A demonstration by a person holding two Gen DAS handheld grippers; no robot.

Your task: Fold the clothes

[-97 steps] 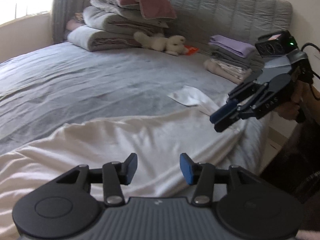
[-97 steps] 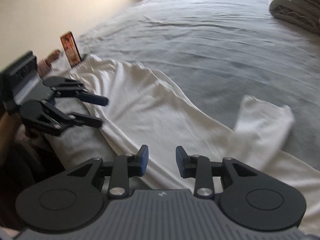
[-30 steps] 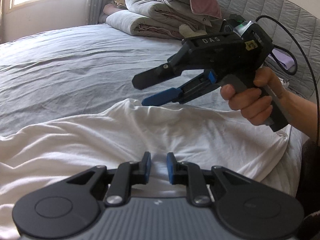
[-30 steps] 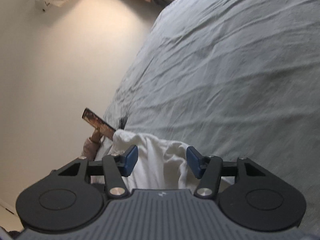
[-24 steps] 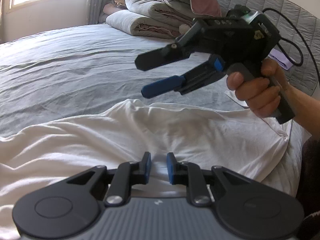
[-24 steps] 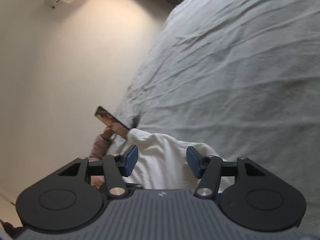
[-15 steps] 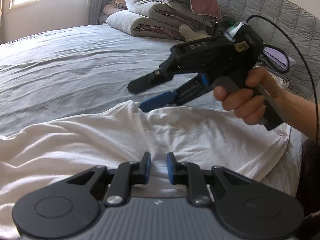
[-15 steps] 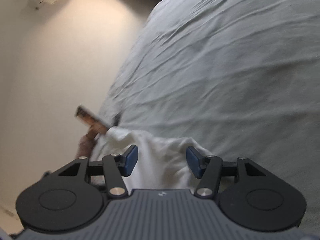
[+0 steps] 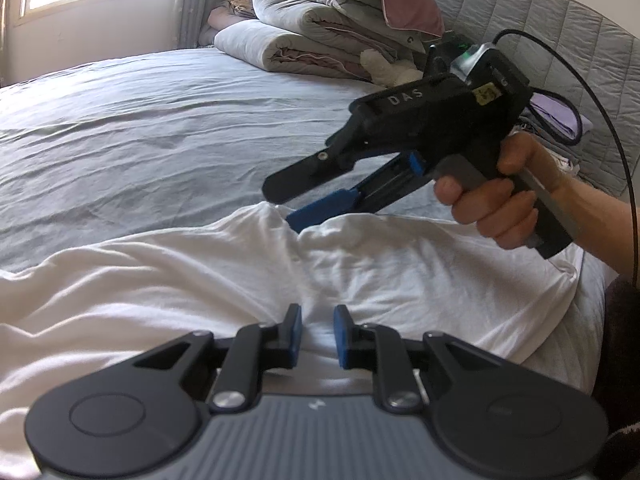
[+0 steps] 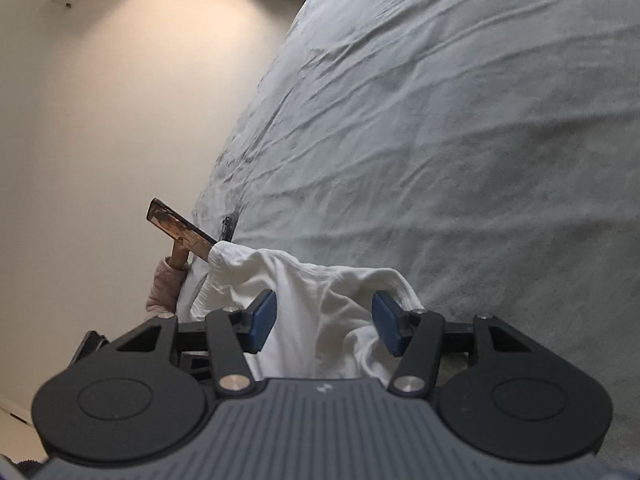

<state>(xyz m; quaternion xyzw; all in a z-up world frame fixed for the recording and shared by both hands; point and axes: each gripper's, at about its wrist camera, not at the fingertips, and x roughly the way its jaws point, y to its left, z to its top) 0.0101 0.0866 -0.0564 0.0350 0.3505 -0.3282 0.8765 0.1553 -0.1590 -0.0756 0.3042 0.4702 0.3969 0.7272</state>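
- My left gripper (image 9: 317,334) pinches the white garment (image 9: 180,280), spread at six o'clock on the grey bed (image 9: 140,128).
- My right gripper (image 9: 286,204) hangs spread above it.
- Folded quilts (image 9: 320,40) pile at twelve o'clock.

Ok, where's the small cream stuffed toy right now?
In the left wrist view, the small cream stuffed toy lies at the head of the grey bed, beside the stacked folded duvets, partly hidden behind the right gripper.

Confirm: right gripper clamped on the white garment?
No. The right gripper has its jaws apart above the white garment, neither pad pressing on the cloth.
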